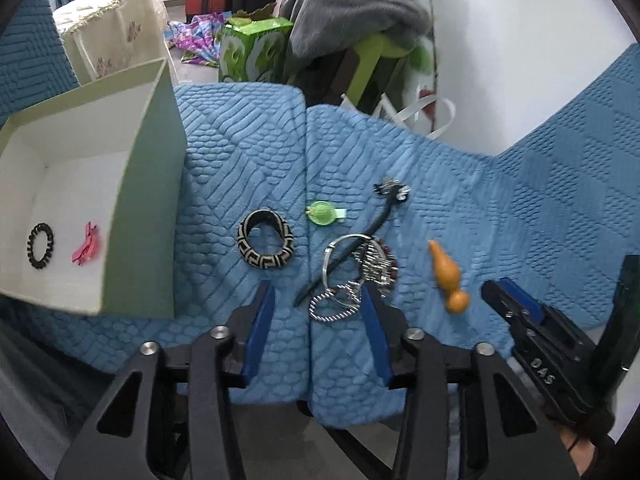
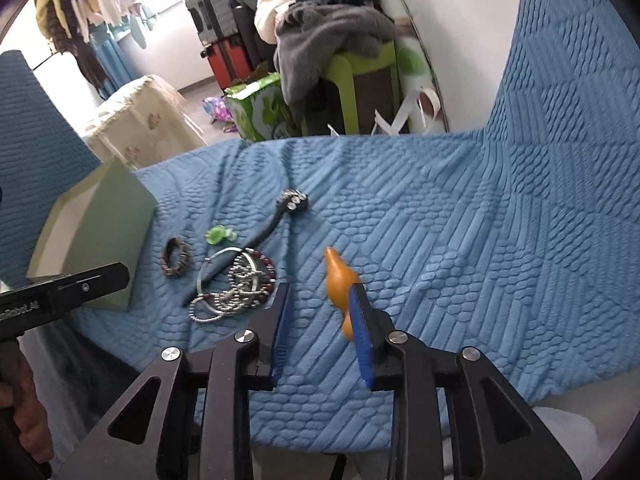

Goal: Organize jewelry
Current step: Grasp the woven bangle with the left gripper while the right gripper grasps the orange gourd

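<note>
left gripper: jaws spread, nothing pinched, above silver chain tangle on blue quilted cover | right gripper: jaws spread, empty, orange gourd charm just beside its right finger | patterned bangle, green clip, black hair stick lie on cover | pale green box at left holds black ring, pink clip

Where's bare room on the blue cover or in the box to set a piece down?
Free: the box floor beyond the black ring and pink clip; the blue cover past the orange gourd. Crowded: the tangle of bracelets, black hair stick, patterned bangle and green clip.
</note>
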Tool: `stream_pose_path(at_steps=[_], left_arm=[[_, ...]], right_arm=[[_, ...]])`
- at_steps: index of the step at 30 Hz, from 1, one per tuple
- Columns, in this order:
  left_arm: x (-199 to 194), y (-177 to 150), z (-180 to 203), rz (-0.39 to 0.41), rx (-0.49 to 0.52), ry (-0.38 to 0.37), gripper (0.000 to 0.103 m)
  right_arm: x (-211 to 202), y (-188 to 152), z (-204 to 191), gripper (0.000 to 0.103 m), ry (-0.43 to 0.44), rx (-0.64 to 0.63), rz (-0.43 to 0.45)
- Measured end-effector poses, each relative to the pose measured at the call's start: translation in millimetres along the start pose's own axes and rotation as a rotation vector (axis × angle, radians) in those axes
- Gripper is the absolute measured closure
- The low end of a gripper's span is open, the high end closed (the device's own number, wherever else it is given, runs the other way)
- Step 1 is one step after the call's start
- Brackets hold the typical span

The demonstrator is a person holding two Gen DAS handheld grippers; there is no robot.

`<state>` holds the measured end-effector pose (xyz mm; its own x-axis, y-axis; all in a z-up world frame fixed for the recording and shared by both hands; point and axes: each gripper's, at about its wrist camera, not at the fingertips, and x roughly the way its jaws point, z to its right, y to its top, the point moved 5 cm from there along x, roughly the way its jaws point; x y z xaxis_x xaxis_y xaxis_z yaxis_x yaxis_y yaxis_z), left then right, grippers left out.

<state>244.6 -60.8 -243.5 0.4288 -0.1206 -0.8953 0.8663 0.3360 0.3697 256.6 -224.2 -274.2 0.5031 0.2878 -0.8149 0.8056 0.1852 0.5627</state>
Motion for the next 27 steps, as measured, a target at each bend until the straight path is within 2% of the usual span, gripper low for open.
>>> stream_pose_path(at_steps=[7,15,21,23,27], left_arm=[[36.6,10.7,-5.3,-0.061,0.017,0.052,0.066],[61.7,19.5,-17.7,-0.091,0.05,0.112,0.07],[73.2,22.7,-18.7,-0.113,0.084,0.11,0.078],[79.0,21.2,-16.9,-0.13,0.098,0.099,0.09],[81.4,21.2,-11.5,-0.137,0.139,0.069,0.094]], right_arm=[[28.9,-5.8,7.0,0.077,0.016,-0.021,-0.062],[54.7,-5.1,7.8,0.076,-0.032,-0.06,-0.092],[63.2,-9.7,6.7,0.075,-0.029,-0.073,-0.112],[68.5,-10.2,5.2,0.075,-0.029,-0.075,-0.13],[70.6,-11.7,3.8,0.075,-0.019,-0.081,-0.14]])
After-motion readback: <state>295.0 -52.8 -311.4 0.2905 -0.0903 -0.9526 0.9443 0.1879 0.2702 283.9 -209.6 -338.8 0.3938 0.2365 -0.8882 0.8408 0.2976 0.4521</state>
